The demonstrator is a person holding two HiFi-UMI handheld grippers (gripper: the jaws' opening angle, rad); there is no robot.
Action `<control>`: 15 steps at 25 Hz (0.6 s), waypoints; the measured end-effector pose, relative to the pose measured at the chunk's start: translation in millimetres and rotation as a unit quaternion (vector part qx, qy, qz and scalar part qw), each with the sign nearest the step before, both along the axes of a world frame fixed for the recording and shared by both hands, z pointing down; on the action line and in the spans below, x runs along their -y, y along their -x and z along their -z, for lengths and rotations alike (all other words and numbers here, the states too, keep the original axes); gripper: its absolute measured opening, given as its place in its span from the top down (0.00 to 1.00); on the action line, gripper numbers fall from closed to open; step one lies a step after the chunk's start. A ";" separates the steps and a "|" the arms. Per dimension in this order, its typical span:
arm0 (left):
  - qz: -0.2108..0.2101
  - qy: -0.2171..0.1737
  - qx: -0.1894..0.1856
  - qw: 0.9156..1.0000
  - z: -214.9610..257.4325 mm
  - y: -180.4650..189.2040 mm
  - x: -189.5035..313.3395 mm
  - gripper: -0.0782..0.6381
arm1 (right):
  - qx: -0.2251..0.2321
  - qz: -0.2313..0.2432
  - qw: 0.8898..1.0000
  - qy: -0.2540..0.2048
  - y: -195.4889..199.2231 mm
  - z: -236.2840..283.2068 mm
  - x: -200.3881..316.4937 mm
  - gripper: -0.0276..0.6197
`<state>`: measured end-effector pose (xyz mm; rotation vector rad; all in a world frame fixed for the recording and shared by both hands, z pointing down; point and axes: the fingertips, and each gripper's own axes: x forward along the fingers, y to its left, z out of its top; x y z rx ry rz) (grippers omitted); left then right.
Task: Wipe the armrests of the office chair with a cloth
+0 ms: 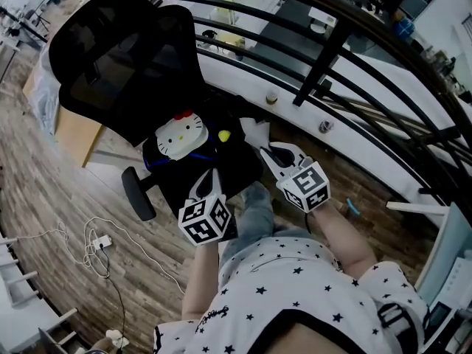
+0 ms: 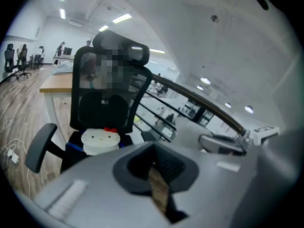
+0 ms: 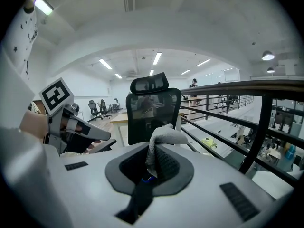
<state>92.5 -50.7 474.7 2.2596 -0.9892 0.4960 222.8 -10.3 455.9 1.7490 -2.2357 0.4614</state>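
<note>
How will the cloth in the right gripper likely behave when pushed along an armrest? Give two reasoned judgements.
Probably floppy: the cloth droops over itself above the right gripper. Likely light, since a small pinched part holds it up. It may bunch when pushed.

Crumpled white cloth [image 3: 164, 136] held up beside black office chair [image 1: 125, 57].
</note>
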 end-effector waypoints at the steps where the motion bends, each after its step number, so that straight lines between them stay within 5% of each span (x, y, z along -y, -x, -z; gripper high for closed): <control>1: 0.000 0.004 0.002 1.000 -3.0 -3.0 4.8 0.88 | -0.001 0.001 1.000 0.003 -4.3 -3.0 6.5 0.92; 15: -0.004 0.041 0.023 0.999 -34.7 -46.0 74.3 0.88 | -0.022 0.016 0.999 0.047 -55.7 -50.9 99.2 0.92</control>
